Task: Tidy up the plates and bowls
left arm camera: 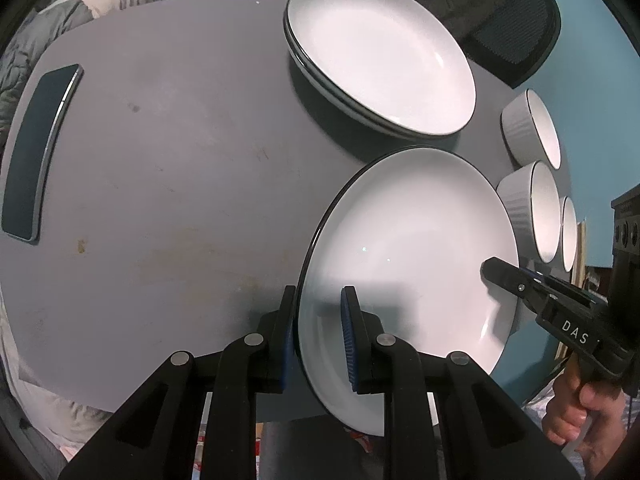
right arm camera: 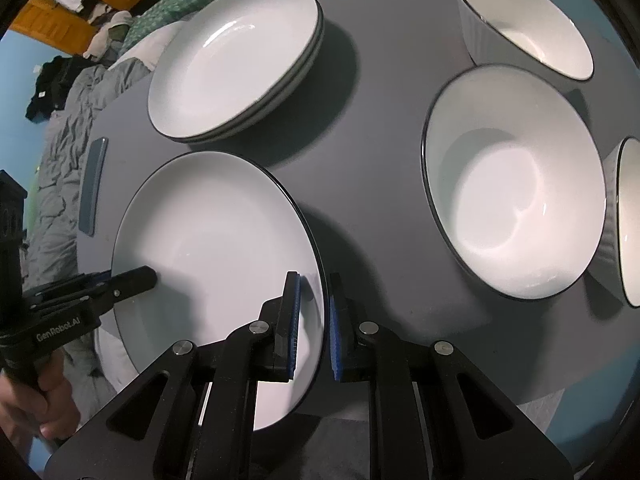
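Note:
A white plate with a dark rim (left arm camera: 412,240) (right arm camera: 212,240) is at the table's near edge, held from both sides. My left gripper (left arm camera: 318,336) straddles its left rim, one finger under and one on top, closed on it. My right gripper (right arm camera: 314,320) straddles its right rim the same way, closed on it. The right gripper also shows in the left wrist view (left arm camera: 504,274), and the left gripper shows in the right wrist view (right arm camera: 136,278). A stack of white plates (left arm camera: 380,60) (right arm camera: 236,60) sits beyond. Three white ribbed bowls (right arm camera: 516,184) (right arm camera: 524,24) (right arm camera: 630,224) stand to the right.
The round grey table (left arm camera: 180,160) carries a dark phone (left arm camera: 36,152) at its left side. A black mesh chair (left arm camera: 512,32) stands behind the plate stack. Bedding and clothes lie beyond the table's left edge (right arm camera: 60,120).

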Motion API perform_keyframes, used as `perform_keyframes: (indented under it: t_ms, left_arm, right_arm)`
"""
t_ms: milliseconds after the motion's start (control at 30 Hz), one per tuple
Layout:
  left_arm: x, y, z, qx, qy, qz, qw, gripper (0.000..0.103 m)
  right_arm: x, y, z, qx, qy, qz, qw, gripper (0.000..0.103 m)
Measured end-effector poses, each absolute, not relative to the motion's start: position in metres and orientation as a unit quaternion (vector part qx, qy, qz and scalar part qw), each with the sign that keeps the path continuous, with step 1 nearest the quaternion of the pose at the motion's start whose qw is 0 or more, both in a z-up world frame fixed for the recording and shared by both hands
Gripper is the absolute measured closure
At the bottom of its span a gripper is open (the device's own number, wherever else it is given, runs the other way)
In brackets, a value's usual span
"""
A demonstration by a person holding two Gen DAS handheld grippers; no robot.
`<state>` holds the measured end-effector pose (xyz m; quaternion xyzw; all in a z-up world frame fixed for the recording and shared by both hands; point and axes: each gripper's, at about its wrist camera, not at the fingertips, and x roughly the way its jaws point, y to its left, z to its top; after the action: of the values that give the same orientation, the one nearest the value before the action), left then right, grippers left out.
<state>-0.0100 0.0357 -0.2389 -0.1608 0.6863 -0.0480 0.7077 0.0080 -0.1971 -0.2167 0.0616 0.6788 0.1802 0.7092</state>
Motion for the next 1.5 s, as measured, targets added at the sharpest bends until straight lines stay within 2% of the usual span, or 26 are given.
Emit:
perform_keyframes:
  t_ms: [700,1500]
  left_arm:
    - [0.054,0.058,-0.2,-0.175,0.651,-0.035,0.738,0.083]
    - [0.144,0.066,-0.219,-0.161,0.655,-0.009,0.738,0.083]
  right_arm:
    - [0.062,-0.181,-0.184,0.041,0.658,0.2,0.725,0.09]
    - [0.155,-0.155,-0.2,0.034,0.663,0.211,0.717,0.09]
